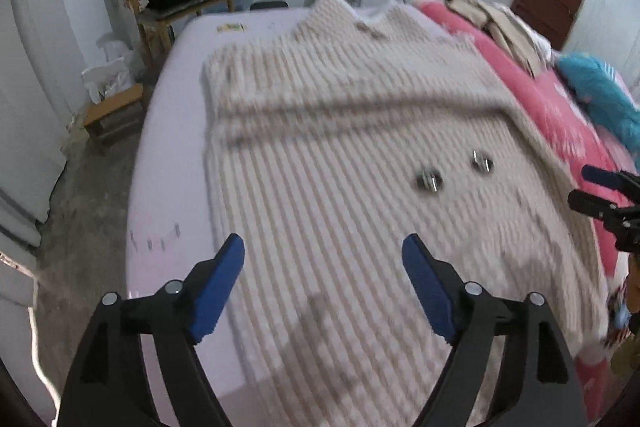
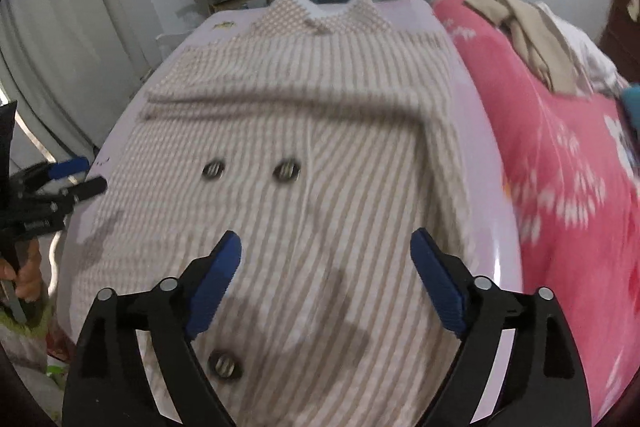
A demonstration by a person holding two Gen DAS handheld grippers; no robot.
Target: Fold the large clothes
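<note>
Both grippers, left gripper (image 1: pixel 323 255) and right gripper (image 2: pixel 326 251), hang released over striped coat (image 2: pixel 304 131) on bed (image 1: pixel 176 131); soft, thick, floppy, probably best grabbed by hem corners.

bed (image 2: pixel 508 211): pale lilac sheet | on it: striped coat (image 2: pixel 320 131), pink quilt (image 2: pixel 560 155)

Both my grippers look the same: left gripper (image 1: pixel 323 259) and right gripper (image 2: pixel 326 255) are matte black plastic frames with forked arms, round silver rivets at the pivots, and ribbed blue pads (image 1: pixel 218 291) lining the inside of the jaws. Chunky triangular cutouts lower down the arms.
</note>
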